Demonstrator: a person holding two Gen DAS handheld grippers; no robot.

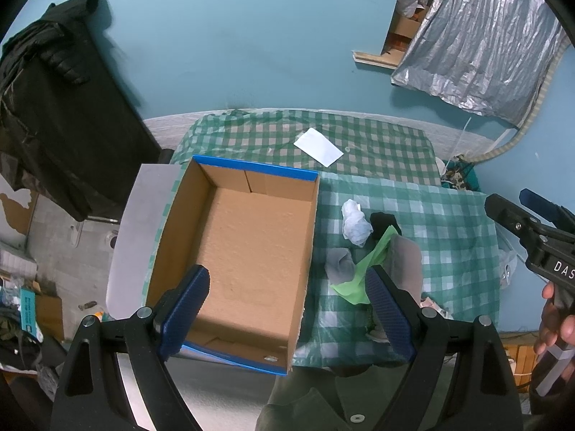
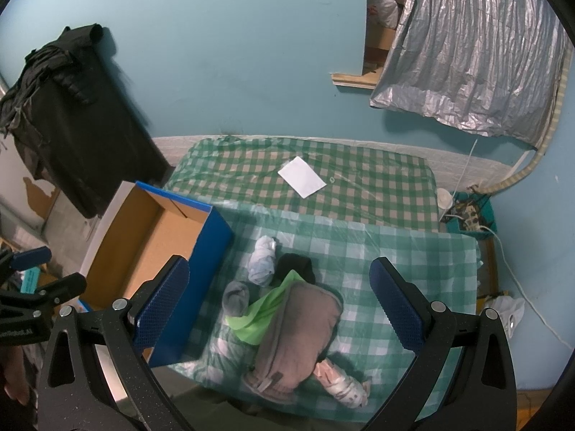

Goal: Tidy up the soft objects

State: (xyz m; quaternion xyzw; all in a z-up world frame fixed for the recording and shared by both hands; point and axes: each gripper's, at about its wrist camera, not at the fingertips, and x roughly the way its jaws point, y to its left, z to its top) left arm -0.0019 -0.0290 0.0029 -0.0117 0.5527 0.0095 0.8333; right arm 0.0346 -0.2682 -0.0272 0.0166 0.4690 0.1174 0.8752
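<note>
An empty cardboard box (image 1: 251,176) with blue outer walls stands on the left of the green-checked table. Right of it lies a pile of soft things: a white balled cloth (image 1: 355,222), a black sock (image 1: 384,221), a grey sock (image 1: 339,264), a green cloth (image 1: 363,273) and a grey-brown folded garment (image 2: 302,327) over a pale pinkish item (image 2: 341,384). My left gripper (image 1: 287,274) is open above the box's right wall, holding nothing. Open and holding nothing too, my right gripper (image 2: 280,265) hovers over the pile. Each gripper shows at the edge of the other's view.
A white card (image 1: 318,146) lies on the checked cloth farther back. Dark garments (image 1: 54,72) hang at the left wall and a silver tarp (image 1: 478,43) at the right. A teal basket with a power strip (image 2: 470,215) sits beyond the table's right edge.
</note>
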